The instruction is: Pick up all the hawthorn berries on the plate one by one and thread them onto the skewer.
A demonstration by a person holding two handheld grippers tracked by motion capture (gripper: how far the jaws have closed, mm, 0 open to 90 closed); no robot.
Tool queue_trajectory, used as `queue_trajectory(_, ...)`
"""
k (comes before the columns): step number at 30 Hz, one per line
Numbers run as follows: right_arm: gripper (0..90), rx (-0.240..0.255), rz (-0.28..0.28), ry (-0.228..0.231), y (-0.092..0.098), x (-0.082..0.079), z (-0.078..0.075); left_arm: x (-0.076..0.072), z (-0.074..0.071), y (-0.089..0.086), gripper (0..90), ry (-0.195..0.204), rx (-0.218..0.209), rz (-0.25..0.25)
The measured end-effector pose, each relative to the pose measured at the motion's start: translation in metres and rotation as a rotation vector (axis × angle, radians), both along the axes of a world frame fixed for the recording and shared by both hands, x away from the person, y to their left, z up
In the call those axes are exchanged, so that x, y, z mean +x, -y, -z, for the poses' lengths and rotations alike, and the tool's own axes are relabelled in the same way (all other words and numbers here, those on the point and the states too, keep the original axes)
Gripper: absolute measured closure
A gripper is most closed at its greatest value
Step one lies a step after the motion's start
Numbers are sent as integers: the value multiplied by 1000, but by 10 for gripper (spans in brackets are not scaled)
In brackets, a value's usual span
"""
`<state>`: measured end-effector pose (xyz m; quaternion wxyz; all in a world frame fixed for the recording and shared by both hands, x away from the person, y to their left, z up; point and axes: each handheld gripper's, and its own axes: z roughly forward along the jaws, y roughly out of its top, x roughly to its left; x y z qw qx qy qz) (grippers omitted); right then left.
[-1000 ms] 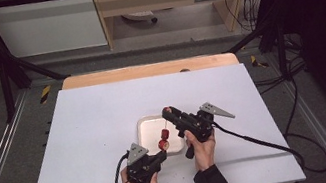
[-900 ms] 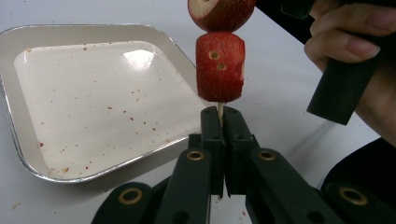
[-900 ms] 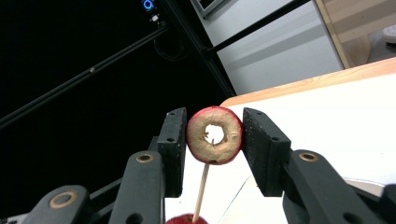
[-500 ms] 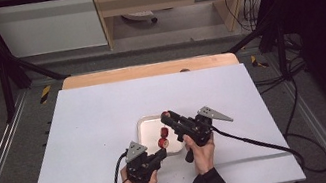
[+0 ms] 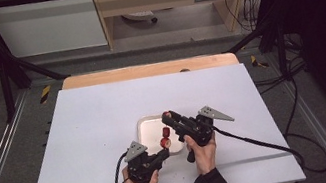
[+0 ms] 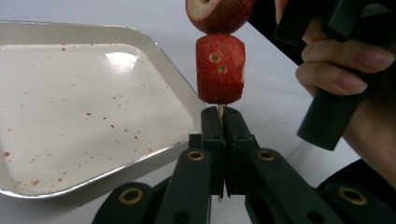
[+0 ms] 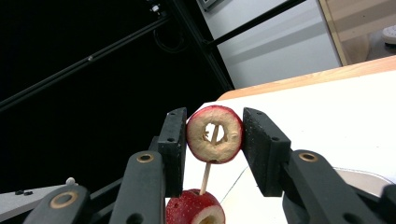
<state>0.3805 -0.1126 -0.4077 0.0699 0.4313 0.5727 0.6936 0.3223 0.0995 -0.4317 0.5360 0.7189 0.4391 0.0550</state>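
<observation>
I worked near the front edge of the white tabletop [image 5: 87, 135], a little right of its middle. My left gripper [image 6: 223, 135] had its two black jaws pressed fully together on the lower end of a thin wooden skewer [image 6: 220, 110], which stood upright between them. Just above the jaws sat a red, cored fruit piece with a cut flat face [image 6: 220, 69], threaded on the skewer, and a second red fruit ring with a pale cut face [image 7: 215, 134] sat directly above it, the two nearly touching in the left gripper view.

My right gripper [image 7: 212, 140] was closed on that upper ring, one black pad against each side of its red skin. Through the ring's open core I could see the skewer [image 7: 214, 133] passing up, with the lower fruit piece [image 7: 195, 207] beneath it.

In the high view both grippers, left [image 5: 161, 151] and right [image 5: 170, 118], met over the front right corner of a shallow white rectangular tray with red speckles [image 5: 147, 127], which lay on the tabletop. The fruit was held up above the tray's near rim [image 6: 140, 156], not resting in it.
</observation>
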Motion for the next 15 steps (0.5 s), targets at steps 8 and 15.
queue_trajectory(8,581,-26,-29,-21,4,3,-4,1,2,-5,886,18,28,-14)
queue_trajectory(15,296,-171,-49,-36,13,7,-14,2,3,-13,886,34,72,-24)
